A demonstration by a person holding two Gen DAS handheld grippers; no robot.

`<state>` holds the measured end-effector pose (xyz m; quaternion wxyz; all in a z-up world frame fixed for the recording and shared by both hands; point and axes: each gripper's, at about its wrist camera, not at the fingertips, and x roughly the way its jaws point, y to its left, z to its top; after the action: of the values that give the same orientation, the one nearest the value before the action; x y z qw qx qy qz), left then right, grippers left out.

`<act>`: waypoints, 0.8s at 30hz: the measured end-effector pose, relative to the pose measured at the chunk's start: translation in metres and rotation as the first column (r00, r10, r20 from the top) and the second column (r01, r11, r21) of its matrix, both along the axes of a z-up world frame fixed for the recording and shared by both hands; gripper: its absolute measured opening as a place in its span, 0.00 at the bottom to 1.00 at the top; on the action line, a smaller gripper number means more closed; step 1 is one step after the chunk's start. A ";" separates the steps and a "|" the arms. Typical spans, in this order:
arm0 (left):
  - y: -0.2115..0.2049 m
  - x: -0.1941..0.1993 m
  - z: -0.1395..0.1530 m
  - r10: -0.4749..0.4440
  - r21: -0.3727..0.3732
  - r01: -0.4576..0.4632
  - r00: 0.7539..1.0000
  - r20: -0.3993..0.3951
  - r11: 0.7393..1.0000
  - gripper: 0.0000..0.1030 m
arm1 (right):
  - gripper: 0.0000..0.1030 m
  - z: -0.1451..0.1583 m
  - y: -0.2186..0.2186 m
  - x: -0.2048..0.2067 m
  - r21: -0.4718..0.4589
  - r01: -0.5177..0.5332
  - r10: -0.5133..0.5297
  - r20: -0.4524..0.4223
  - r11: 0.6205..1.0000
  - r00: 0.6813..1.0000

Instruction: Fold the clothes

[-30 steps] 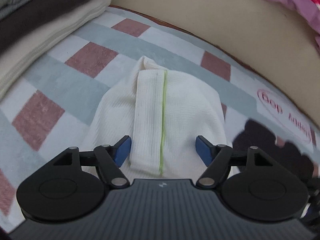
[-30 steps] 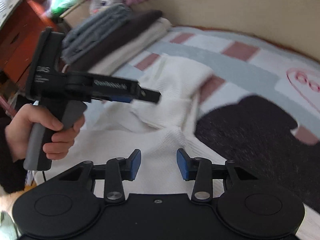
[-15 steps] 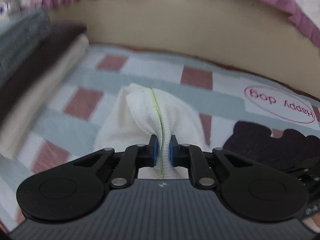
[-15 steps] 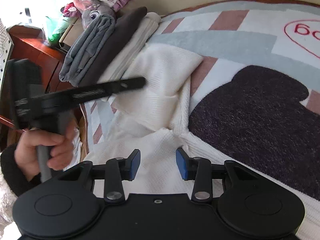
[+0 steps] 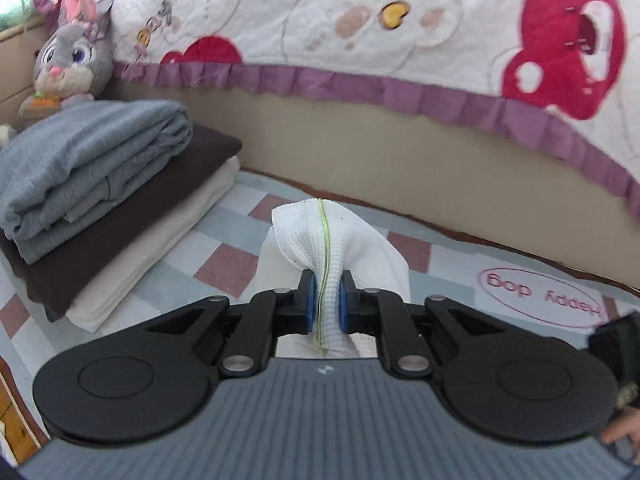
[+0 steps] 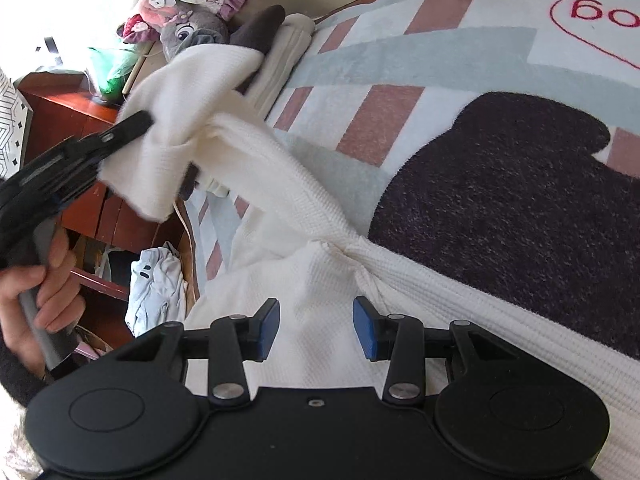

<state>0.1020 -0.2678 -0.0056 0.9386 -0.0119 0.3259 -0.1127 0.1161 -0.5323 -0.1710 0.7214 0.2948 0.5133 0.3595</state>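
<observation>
Sleeve (image 6: 188, 128) edge and left gripper (image 6: 132, 128) blurred; stack (image 6: 280, 44) mostly hidden behind sleeve; hand (image 6: 44, 280) cut off at left edge.

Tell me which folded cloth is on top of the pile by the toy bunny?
The grey knitted folded cloth is on top. The dark brown one lies under it, and the cream one is at the bottom.
</observation>
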 end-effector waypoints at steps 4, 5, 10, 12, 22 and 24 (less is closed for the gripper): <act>-0.004 -0.027 0.019 -0.057 -0.015 0.057 0.998 0.002 0.998 0.11 | 0.41 -0.002 -0.005 -0.001 0.008 0.024 -0.023 -0.018 1.000 1.000; -0.004 -0.034 0.024 -0.064 -0.023 0.064 0.998 -0.002 0.998 0.11 | 0.39 -0.002 -0.005 -0.001 0.007 0.030 -0.030 -0.021 1.000 0.999; 0.004 -0.073 0.043 -0.058 -0.018 0.057 0.997 -0.041 0.998 0.12 | 0.33 0.004 0.001 -0.005 -0.045 0.033 -0.032 0.030 0.998 0.999; 0.008 -0.091 0.048 -0.063 -0.003 0.063 0.997 -0.045 0.998 0.12 | 0.31 0.006 0.003 -0.005 -0.064 0.043 -0.039 0.059 0.997 0.997; 0.004 -0.121 -0.027 -0.105 0.021 0.114 0.960 -0.260 0.993 0.19 | 0.36 0.015 0.002 -0.008 -0.098 0.077 -0.063 0.131 0.992 0.989; 0.001 -0.115 -0.048 -0.108 0.055 0.130 0.950 -0.294 0.990 0.36 | 0.39 0.023 -0.002 -0.015 -0.105 0.069 -0.048 0.194 0.992 0.980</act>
<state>-0.0133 -0.2673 -0.0533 0.8720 0.0260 0.4640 -0.1540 0.1009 -0.5339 -0.1482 0.7930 0.2331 0.4521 0.3353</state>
